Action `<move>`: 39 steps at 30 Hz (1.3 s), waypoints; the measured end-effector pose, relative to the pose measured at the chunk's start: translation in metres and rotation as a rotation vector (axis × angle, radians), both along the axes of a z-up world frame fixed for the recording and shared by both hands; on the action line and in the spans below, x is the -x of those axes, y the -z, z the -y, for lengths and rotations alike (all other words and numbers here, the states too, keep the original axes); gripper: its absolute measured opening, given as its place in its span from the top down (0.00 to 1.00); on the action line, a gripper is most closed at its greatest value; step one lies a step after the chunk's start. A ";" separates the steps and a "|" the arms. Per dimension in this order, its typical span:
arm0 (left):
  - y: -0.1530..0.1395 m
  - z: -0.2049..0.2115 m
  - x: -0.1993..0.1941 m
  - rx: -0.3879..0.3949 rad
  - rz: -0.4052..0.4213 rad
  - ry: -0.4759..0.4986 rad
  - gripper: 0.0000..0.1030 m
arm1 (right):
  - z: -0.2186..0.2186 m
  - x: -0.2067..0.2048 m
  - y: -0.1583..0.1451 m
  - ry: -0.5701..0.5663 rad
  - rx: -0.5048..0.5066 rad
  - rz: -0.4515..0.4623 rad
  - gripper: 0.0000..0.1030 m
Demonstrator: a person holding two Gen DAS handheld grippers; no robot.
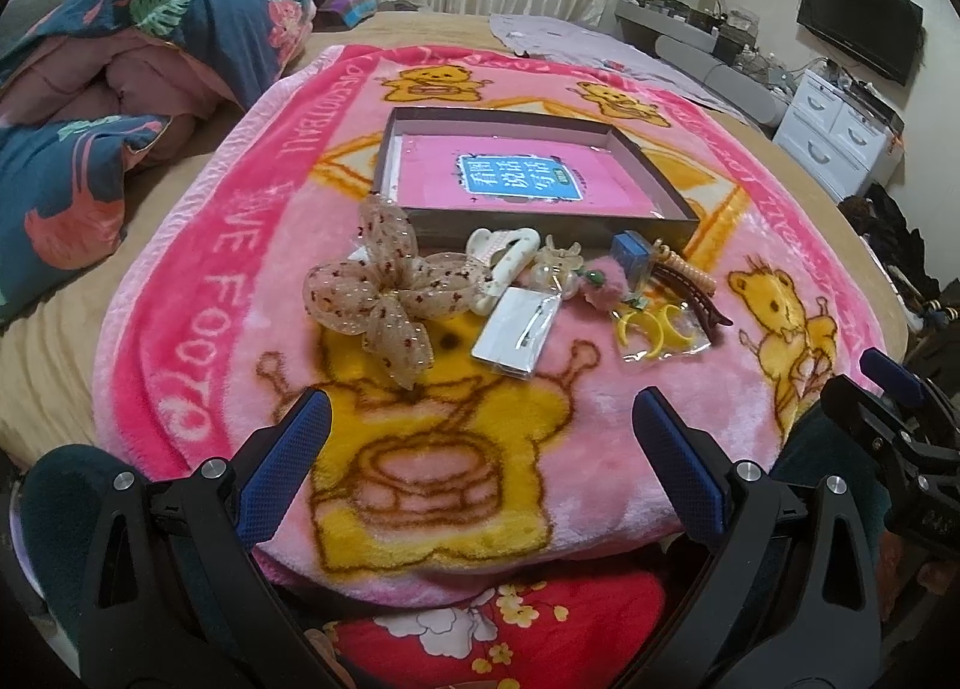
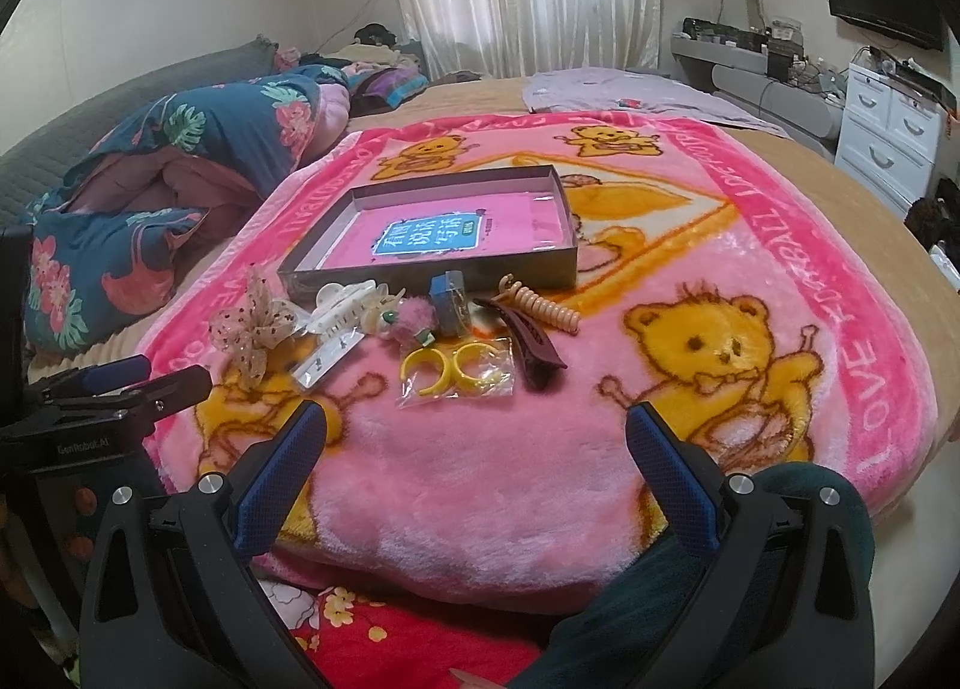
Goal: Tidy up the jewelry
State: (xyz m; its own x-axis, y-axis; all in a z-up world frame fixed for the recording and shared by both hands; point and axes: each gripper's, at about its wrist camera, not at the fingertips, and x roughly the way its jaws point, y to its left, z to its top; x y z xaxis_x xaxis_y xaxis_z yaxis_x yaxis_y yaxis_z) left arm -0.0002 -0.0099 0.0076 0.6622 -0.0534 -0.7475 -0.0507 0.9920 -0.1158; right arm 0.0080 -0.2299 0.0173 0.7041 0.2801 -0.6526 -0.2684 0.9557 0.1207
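Nothing sorted yet: jewelry pile point(image 1: 510, 293) heaped on blanket point(image 1: 630, 437) just before empty tray point(image 1: 528, 224). Left tongs point(image 1: 480, 443) and right tongs point(image 2: 477, 449) spread wide, empty. Next: reach, pinch one piece.

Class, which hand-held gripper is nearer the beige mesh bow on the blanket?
Left. The left hand-held gripper hovers open just in front of the beige mesh bow; the right hand-held gripper sits open further to the bow's right.
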 end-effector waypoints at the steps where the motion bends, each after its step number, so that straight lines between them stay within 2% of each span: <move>1: 0.000 0.001 -0.001 -0.001 -0.001 0.002 0.09 | 0.000 -0.001 0.000 0.001 -0.001 0.000 0.04; 13: 0.007 -0.005 -0.022 0.021 -0.019 -0.009 0.09 | 0.007 -0.023 0.003 0.002 -0.006 -0.011 0.04; 25: 0.026 -0.055 -0.053 0.036 -0.079 -0.140 0.09 | -0.027 -0.066 0.008 -0.097 0.026 -0.037 0.04; 31: 0.040 -0.079 -0.064 0.081 -0.112 -0.158 0.09 | -0.045 -0.084 0.016 -0.143 0.054 -0.057 0.04; 35: 0.049 -0.088 -0.072 0.137 -0.123 -0.129 0.09 | -0.053 -0.095 0.022 -0.160 0.072 -0.075 0.04; 39: 0.057 -0.083 -0.081 0.140 -0.134 -0.083 0.09 | -0.056 -0.107 0.027 -0.156 0.085 -0.083 0.04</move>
